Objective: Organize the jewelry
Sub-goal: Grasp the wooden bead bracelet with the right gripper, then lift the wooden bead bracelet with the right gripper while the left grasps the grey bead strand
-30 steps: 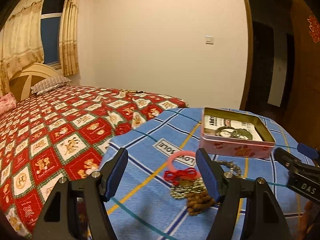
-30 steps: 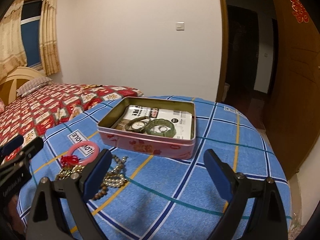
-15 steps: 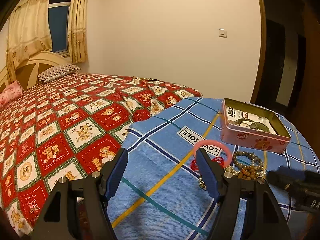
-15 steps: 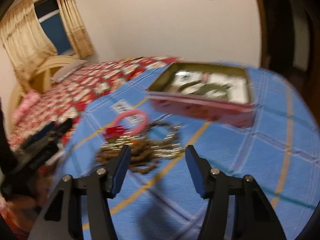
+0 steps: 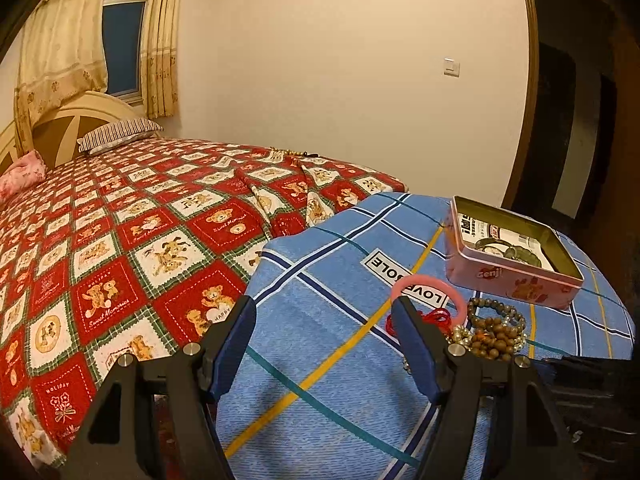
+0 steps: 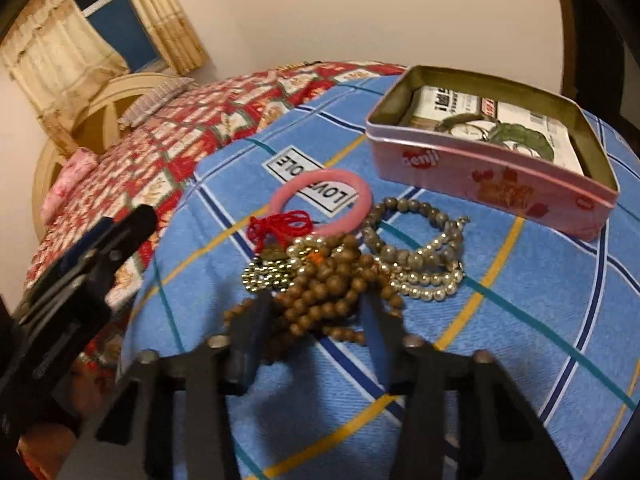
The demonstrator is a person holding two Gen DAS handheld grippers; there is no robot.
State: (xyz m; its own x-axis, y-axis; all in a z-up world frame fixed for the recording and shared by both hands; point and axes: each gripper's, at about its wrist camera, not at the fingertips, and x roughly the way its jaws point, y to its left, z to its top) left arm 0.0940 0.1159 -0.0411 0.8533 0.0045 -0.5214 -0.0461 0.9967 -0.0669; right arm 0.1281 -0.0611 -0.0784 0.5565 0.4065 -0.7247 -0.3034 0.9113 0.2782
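Note:
A heap of jewelry lies on the blue plaid cloth: a brown wooden bead string (image 6: 324,292), a pink bangle (image 6: 320,200) with a red cord (image 6: 280,226), grey bead bracelets (image 6: 412,232) and pale pearl-like strands (image 6: 432,280). My right gripper (image 6: 316,312) is open, its fingers either side of the brown beads. A pink tin (image 6: 492,184) behind the heap holds green bracelets (image 6: 516,136). My left gripper (image 5: 324,320) is open and empty, left of the heap (image 5: 488,332); the tin (image 5: 516,280) shows at right.
A bed with a red patterned quilt (image 5: 120,240) lies to the left, with a pillow (image 5: 120,138) and headboard behind. A dark doorway (image 5: 572,140) stands at right. The cloth-covered table edge (image 5: 624,344) drops off at right.
My right gripper has swung left and down onto the heap and narrowed its opening around the brown beads. My left gripper has drawn back to the left, away from the heap.

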